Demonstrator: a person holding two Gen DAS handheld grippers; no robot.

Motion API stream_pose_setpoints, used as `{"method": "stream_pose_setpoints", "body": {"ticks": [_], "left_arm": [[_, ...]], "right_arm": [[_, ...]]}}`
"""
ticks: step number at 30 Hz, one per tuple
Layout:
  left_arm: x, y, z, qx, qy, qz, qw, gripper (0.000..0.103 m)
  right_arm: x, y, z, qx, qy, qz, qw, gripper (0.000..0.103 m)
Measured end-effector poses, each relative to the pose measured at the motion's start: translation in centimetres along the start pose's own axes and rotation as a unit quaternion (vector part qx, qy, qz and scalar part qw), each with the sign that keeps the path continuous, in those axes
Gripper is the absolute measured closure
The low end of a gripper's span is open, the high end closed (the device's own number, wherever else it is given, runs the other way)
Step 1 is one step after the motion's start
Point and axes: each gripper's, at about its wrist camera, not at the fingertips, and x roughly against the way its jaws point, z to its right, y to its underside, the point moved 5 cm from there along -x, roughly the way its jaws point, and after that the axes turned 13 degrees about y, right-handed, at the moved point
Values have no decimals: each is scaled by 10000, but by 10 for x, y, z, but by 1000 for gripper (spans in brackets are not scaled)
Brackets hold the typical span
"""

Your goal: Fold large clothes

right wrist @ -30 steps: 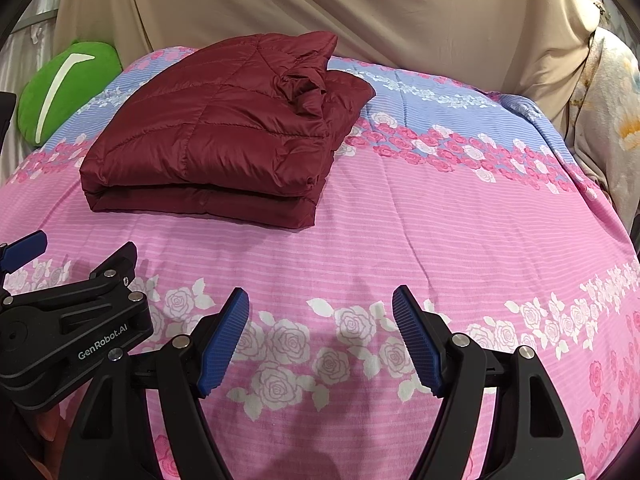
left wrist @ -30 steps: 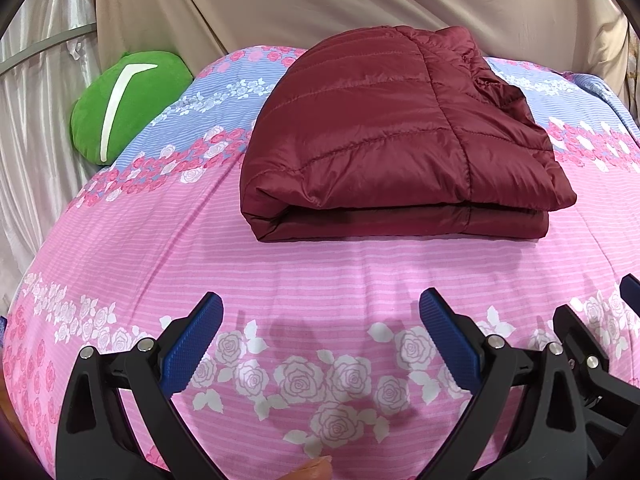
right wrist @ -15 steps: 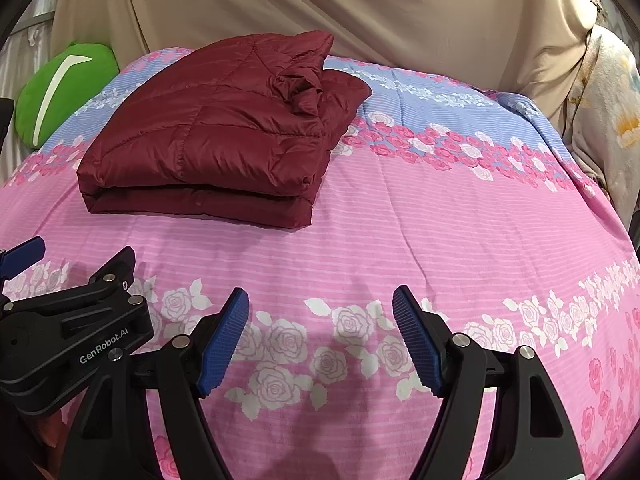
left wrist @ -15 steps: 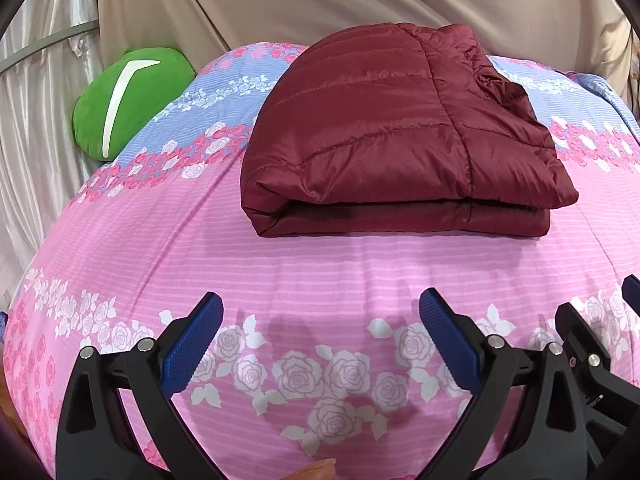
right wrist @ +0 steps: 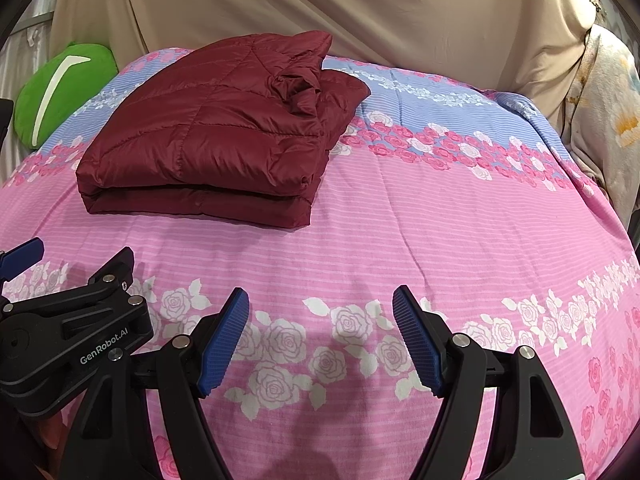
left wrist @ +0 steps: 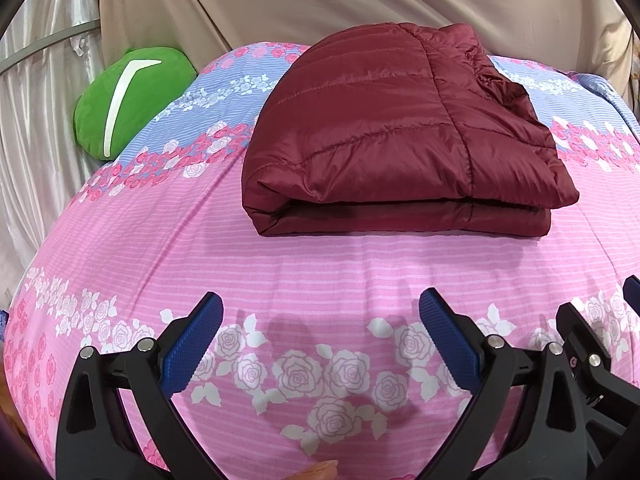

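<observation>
The folded maroon quilted puffer jacket (left wrist: 400, 136) lies on the pink floral bedspread (left wrist: 320, 272); left gripper (left wrist: 320, 328) and right gripper (right wrist: 320, 328) hover near it, jaws apart, holding nothing.

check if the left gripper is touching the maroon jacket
Apart. The left wrist view shows the open left gripper well short of the folded maroon jacket, with bare pink bedspread between them.

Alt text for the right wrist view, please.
A maroon puffer jacket lies folded on a pink floral bedspread, beyond the open, empty right gripper. A green cushion sits far left; the left gripper shows at the left edge.
</observation>
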Motion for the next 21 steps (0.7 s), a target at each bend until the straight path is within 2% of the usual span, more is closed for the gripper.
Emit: {"method": "stream_pose_setpoints", "body": {"ticks": [21], "left_arm": [[0,0,1,-10,-4,0,10000,7]], "right_arm": [[-1,0,2,21,-23,9,10000,31]]}}
